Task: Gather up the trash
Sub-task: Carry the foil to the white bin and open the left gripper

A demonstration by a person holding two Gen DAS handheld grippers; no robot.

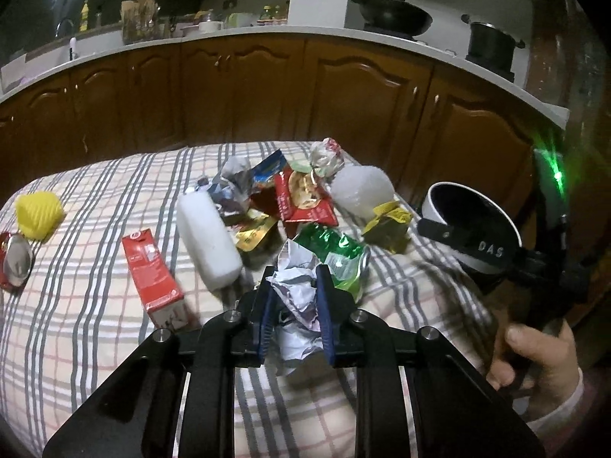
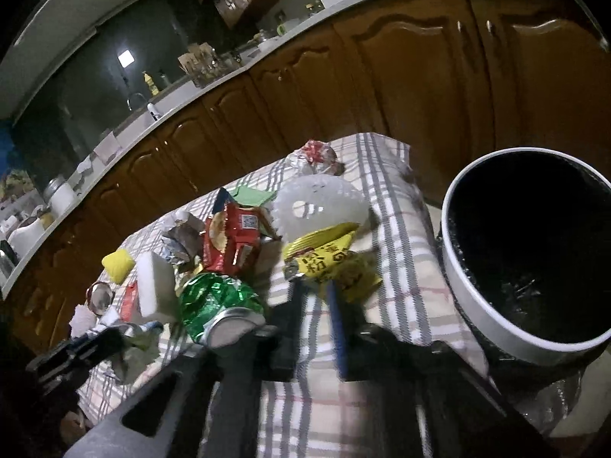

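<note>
My left gripper (image 1: 296, 269) is shut on a crumpled white paper ball (image 1: 296, 294), held just above the plaid cloth. Past it lie a green foil wrapper (image 1: 332, 248), a red snack pack (image 1: 305, 198) and a white foam block (image 1: 208, 240). In the right wrist view my right gripper (image 2: 315, 286) stands open, with bare cloth showing between its blurred fingers (image 2: 338, 316). A yellow wrapper (image 2: 332, 267) lies at their tips. The trash bin, with a white rim (image 2: 464, 286) and a black liner, stands just to the right.
The table wears a plaid cloth (image 1: 95, 305). On it are also a red carton (image 1: 152, 271), a yellow sponge (image 1: 38, 210) and a white plastic mesh (image 1: 361, 191). Brown kitchen cabinets (image 1: 267, 87) run close behind. A hand (image 1: 534, 351) holds the right gripper.
</note>
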